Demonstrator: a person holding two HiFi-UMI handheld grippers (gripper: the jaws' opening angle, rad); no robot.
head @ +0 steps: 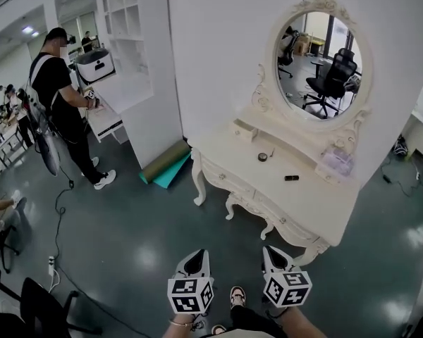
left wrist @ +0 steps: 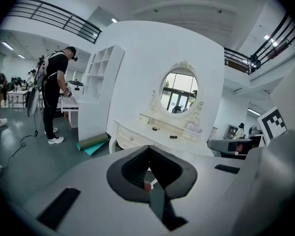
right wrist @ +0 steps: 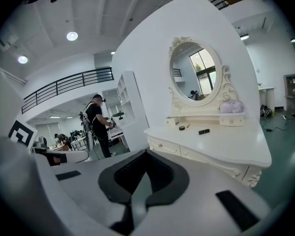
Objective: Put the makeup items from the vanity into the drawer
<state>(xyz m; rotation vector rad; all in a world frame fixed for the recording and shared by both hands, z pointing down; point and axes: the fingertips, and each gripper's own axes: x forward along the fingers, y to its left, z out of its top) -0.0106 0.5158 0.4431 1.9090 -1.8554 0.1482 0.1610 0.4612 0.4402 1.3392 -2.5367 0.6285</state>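
A white vanity with an oval mirror stands against the wall ahead of me. On its top lie a round black compact, a short black tube and a lilac pouch at the back right. A small upper drawer juts out at the back left. The front drawers look pushed in. My left gripper and right gripper hang over the floor, well short of the vanity, both shut and holding nothing. The right gripper view shows the tube and compact from afar.
A rolled tan and teal mat lies on the floor by the vanity's left leg. A person in black stands at a white shelving unit far left. A cable and power strip cross the grey floor, and a chair stands lower left.
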